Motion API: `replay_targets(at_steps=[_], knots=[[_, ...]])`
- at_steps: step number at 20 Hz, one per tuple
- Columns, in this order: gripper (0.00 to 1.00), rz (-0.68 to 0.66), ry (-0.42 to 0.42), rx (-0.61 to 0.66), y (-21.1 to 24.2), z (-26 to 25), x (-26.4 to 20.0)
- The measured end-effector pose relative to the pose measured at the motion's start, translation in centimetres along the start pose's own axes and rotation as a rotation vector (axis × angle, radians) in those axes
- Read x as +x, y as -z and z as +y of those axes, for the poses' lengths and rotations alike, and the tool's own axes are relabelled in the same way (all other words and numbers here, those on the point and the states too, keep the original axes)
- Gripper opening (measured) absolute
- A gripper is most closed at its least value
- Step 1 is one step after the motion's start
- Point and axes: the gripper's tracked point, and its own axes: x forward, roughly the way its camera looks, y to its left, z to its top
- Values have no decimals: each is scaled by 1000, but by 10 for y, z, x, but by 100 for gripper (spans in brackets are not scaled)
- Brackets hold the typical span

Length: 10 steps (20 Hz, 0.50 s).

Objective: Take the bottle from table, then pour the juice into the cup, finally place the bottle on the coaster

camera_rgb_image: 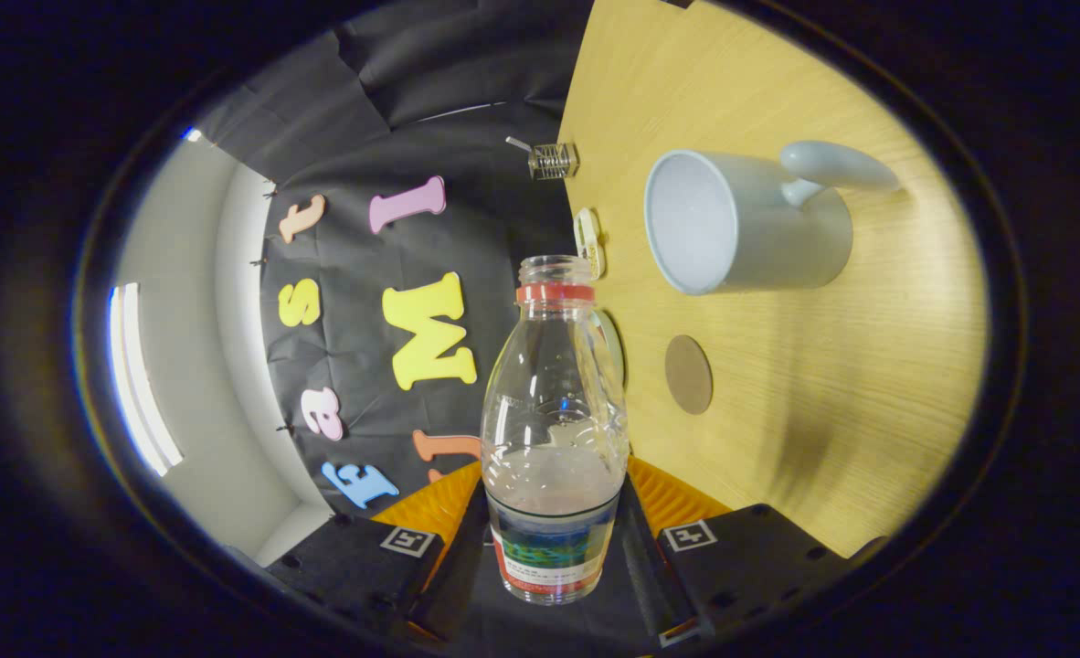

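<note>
My gripper [554, 548] is shut on a clear, uncapped bottle [554, 420] with a red ring at its neck, both fingers pressing on its labelled lower part. Pale juice sits in the bottle's lower third, near the fingers. The gripper is rolled, so the wooden table [823, 439] stands to the right of the bottle. A pale grey cup [741, 228] with a handle stands on the table beyond the bottle's mouth and to its right, its opening turned toward me and looking empty. A round brown coaster [688, 374] lies on the table between the cup and the fingers, just right of the bottle.
At the table's far edge lie a small clear wire-like object [552, 160] and a small white object [588, 240], just beyond the bottle's mouth. The black cloth wall hangs behind the bottle, with a white wall and a bright window strip to its left.
</note>
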Motion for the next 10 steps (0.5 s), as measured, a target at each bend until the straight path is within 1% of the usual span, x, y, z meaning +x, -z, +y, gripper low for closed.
replay_targets(at_steps=[4, 10], knots=[[76, 5, -5, 37, 2, 6, 1], [76, 9, -8, 51, 8, 9, 0]])
